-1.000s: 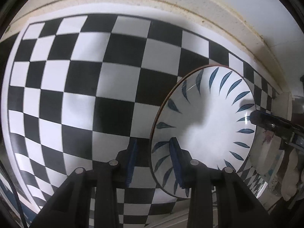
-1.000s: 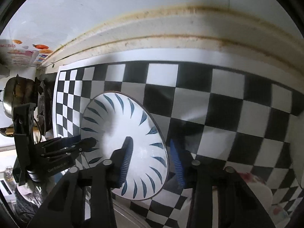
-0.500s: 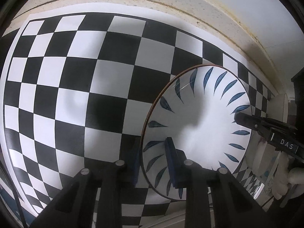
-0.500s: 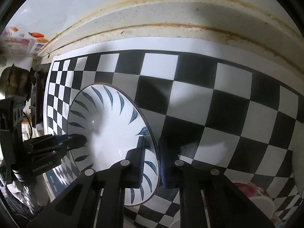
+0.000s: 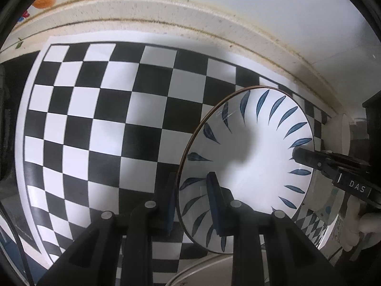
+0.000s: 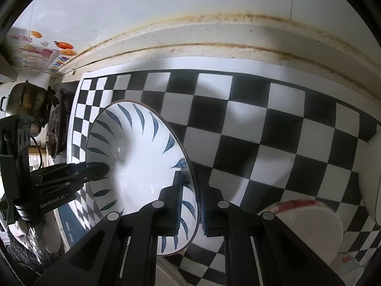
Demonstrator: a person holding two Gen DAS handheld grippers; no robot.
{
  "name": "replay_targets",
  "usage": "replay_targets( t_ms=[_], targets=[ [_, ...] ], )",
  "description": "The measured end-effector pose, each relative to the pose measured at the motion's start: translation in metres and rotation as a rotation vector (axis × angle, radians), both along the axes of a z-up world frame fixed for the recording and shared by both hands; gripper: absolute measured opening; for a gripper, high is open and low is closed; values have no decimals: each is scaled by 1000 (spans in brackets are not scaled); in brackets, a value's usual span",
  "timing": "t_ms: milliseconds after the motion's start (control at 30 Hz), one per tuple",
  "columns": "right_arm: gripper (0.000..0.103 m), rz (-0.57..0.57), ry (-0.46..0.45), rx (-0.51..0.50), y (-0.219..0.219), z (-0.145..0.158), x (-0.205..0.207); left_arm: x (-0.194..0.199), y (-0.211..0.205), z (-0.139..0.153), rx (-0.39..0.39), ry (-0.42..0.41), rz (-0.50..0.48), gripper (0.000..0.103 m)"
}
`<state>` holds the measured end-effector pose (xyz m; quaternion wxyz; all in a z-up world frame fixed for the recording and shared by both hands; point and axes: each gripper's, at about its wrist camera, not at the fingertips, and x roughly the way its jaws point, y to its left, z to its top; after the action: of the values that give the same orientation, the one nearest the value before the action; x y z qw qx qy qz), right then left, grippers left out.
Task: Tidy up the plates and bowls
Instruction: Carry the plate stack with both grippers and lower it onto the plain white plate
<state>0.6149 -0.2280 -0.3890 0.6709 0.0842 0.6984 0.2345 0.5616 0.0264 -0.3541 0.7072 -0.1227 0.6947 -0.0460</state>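
A white bowl with blue leaf strokes (image 5: 257, 147) hangs tilted just above the checkered mat (image 5: 95, 124), held from two sides. My left gripper (image 5: 191, 197) is shut on its left rim, one pad inside and one outside. In the right wrist view the same bowl (image 6: 133, 157) has its right rim pinched by my right gripper (image 6: 191, 197), also shut. Each view shows the other gripper across the bowl: the right gripper (image 5: 307, 158) and the left gripper (image 6: 97, 169).
A stained counter ledge (image 6: 214, 35) and a white wall run along the back. A red-patterned bowl (image 6: 307, 221) and a white dish (image 6: 371, 178) sit at the mat's right. A pot on a stove (image 6: 23, 100) stands at the left. Another plate rim (image 5: 204, 267) lies below the bowl.
Both pairs of jaws closed onto the bowl's opposite rims. The bowl then rose off the mat with both grippers, and more of the back ledge and wall came into view.
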Motion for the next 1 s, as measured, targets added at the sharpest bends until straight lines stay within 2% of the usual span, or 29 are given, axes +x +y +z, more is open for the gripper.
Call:
replay_targets(
  t_ms=[300,567,800,1000],
  targets=[
    [14,-26,-25,28,-6,33,-31,-24,0,31,7,-41,-36,22],
    [14,-64,-40,32,-14,55,-86,-62,-2,44,2,-48,-85,22],
    [14,-93,-30,22,-27,59,-145,-104,-9,40,-4,-37,-141,22],
    [14,-111,-3,21,-31,47,-191,-133,-13,33,0,-19,-178,22]
  ],
)
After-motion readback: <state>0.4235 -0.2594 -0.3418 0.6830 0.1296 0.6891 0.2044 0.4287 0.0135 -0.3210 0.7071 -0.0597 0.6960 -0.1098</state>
